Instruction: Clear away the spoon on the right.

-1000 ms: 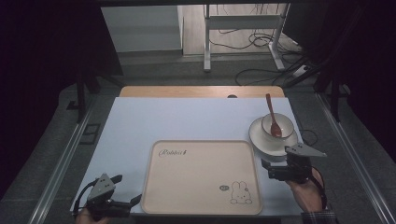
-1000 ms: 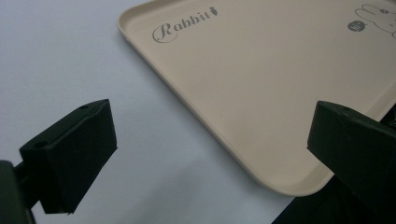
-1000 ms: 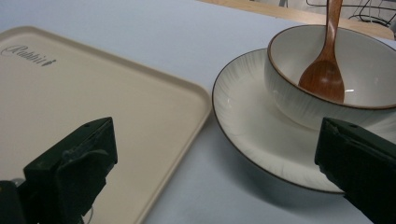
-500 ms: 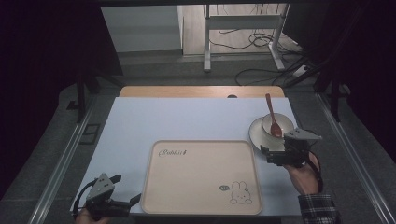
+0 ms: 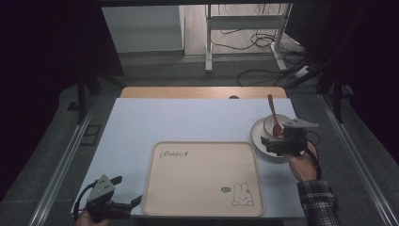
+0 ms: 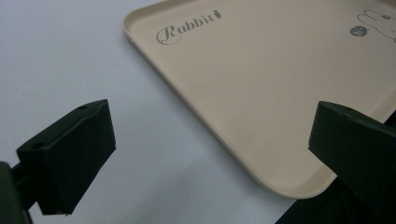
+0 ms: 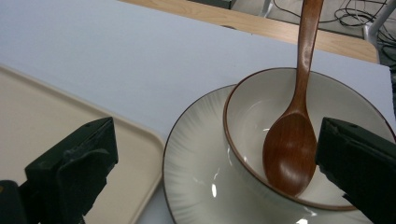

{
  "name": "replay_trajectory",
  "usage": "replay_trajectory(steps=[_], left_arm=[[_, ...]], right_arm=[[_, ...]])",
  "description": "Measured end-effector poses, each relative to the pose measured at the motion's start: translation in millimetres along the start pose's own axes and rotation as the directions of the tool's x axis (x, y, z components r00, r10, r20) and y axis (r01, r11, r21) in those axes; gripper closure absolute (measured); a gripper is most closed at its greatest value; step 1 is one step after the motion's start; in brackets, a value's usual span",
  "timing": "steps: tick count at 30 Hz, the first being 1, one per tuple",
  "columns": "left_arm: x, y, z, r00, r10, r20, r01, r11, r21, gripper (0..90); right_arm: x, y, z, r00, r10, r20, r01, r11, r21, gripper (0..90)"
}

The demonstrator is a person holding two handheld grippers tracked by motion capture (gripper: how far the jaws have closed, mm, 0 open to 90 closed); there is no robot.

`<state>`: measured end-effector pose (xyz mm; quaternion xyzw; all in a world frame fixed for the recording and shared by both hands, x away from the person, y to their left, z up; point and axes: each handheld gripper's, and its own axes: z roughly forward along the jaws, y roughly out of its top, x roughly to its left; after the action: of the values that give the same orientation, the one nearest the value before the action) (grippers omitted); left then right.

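I hold the right gripper (image 5: 272, 141), jaws wide and empty, over the plate (image 7: 196, 172) bearing bowl (image 7: 261, 98) and wooden spoon (image 7: 292, 149) beside the tray (image 5: 207, 179). The glazed stack looks slippery and fragile; I would pinch the plate rim. The left gripper (image 5: 129, 203) rests open, empty.

Tray (image 5: 202, 176) at six o'clock before me, plate (image 5: 259, 136) at its two o'clock, bowl (image 7: 327, 116) on the plate, spoon (image 7: 292, 149) in my bowl.

Both grippers gape wide

The right gripper (image 5: 269, 142) reaches well forward of the left gripper (image 5: 134, 202), each with jaws pointing leftward-inward.
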<state>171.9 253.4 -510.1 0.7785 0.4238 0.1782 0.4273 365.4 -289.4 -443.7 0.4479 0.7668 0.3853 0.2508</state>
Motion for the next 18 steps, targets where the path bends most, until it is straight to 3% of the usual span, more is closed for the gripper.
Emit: replay_trajectory(steps=[10, 18], left_arm=[[0.3, -0.1, -0.1, 1.0000, -0.002, 0.002, 0.002, 1.0000, -0.001, 0.4], [0.4, -0.1, -0.2, 1.0000, -0.002, 0.003, 0.002, 1.0000, -0.001, 0.5]], right_arm=[[-9.0, 15.9, 21.9, 0.9988, -0.002, 0.049, 0.000, 0.999, 0.038, 0.0], [-23.3, 27.3, 37.7, 0.9961, 0.055, 0.069, -0.060, 0.995, 0.075, 0.0]])
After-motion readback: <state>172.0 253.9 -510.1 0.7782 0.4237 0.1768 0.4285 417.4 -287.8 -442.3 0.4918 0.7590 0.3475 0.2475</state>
